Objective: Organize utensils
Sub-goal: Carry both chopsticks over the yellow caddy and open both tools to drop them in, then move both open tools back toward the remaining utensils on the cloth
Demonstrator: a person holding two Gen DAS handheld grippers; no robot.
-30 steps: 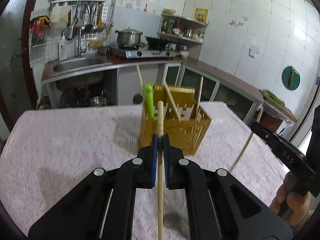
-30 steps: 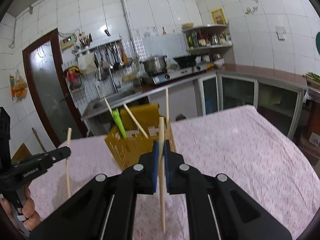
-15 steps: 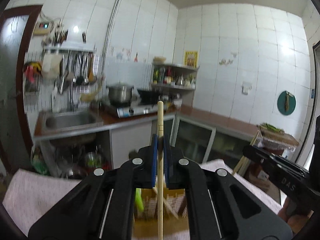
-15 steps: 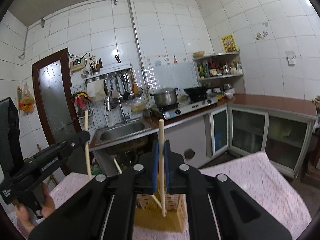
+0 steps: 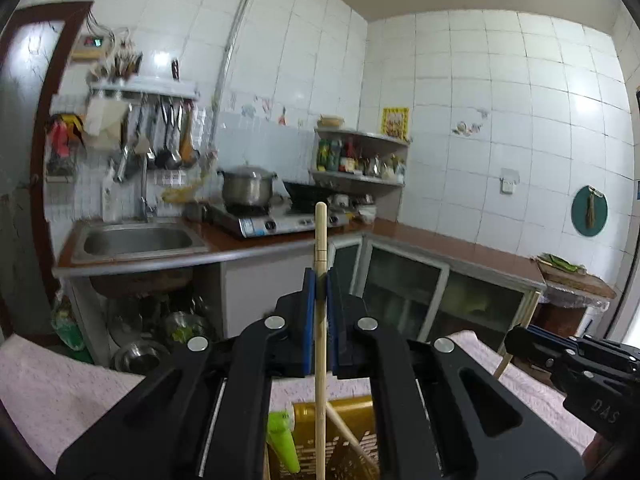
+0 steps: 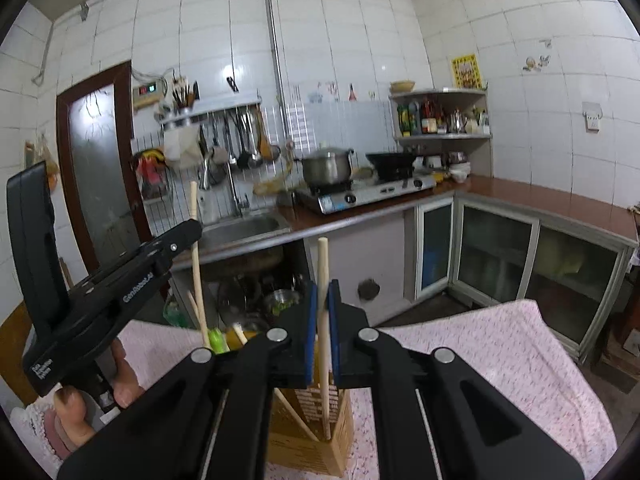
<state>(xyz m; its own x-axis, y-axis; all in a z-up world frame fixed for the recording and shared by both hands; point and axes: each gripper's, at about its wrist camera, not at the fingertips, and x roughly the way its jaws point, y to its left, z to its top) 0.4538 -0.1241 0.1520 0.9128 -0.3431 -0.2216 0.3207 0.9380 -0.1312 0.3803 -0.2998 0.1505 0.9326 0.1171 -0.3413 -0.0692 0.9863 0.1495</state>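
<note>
Part done. The yellow slotted holder (image 6: 316, 436) on your desk (image 6: 500, 360) already carries a green-handled utensil (image 5: 282, 444) and a loose chopstick (image 5: 352, 436).

Left tongs (image 5: 320, 280) are clamped on a pale wooden chopstick (image 5: 320, 236), upright, lower end above the holder. Right tongs (image 6: 322, 294) are pinched on a second chopstick (image 6: 323, 264), tip already down inside the holder.

Left to do, by my reading: release both.

Sticks look plain, straight and slim.

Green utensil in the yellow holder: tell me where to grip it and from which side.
Grip the green utensil by its exposed upper end, coming straight down from above. It stands nearly upright in the yellow holder, whose walls hide its lower part. A leaning chopstick sits close beside it, so a side approach looks blocked.
</note>
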